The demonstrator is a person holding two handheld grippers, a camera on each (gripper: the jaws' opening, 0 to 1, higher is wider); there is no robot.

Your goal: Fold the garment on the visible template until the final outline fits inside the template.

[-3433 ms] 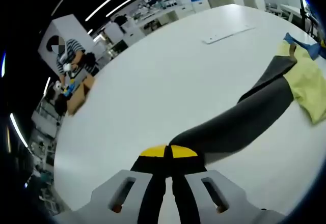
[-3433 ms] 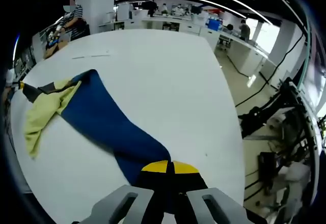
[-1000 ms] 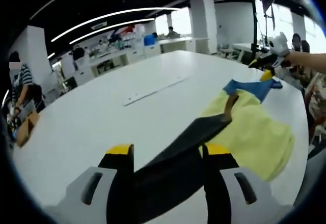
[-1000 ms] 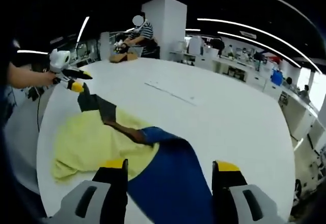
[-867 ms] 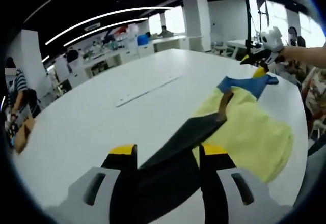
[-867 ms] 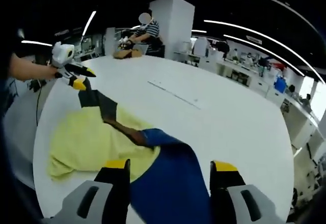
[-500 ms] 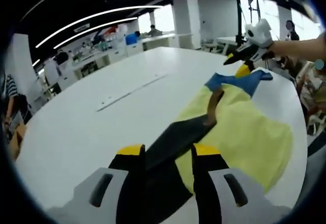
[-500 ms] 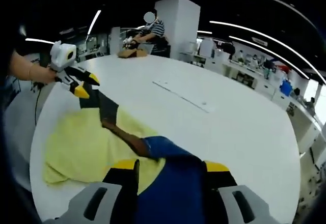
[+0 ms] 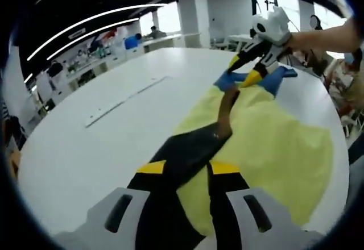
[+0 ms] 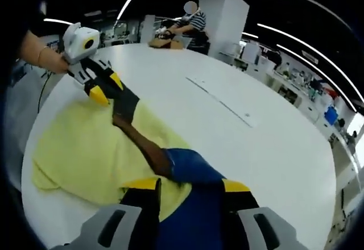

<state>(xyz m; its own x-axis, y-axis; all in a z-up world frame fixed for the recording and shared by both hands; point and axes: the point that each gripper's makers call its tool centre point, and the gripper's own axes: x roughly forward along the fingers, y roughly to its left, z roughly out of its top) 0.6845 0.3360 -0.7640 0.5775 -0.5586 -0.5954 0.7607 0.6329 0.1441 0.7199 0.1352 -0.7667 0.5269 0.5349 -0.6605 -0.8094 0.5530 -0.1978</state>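
A yellow garment (image 9: pixel 273 142) lies on the white table (image 9: pixel 74 148), with a brown collar strip (image 9: pixel 227 105) across it. Its black sleeve (image 9: pixel 187 148) runs between the jaws of my left gripper (image 9: pixel 187 167), which stand partly open around it. The blue sleeve (image 10: pixel 190 165) lies likewise between the partly open jaws of my right gripper (image 10: pixel 187 184). The right gripper (image 9: pixel 244 71) shows in the left gripper view over the blue sleeve (image 9: pixel 227 81). In the right gripper view the left gripper (image 10: pixel 108 89) is over the black sleeve (image 10: pixel 128 105), by the yellow garment (image 10: pixel 85 142).
A thin pale strip (image 9: pixel 122 99) lies along the table's middle, also in the right gripper view (image 10: pixel 219 99). A person in a striped shirt (image 10: pixel 193 20) works at a cardboard box (image 10: pixel 168 44) by the far edge. Office desks stand beyond the table (image 10: pixel 267 148).
Both grippers, shut on the stretched-out sleeve ends 3.4 s ago, stood wide open a second ago. Since then their jaws have narrowed and both have moved inward over the yellow body.
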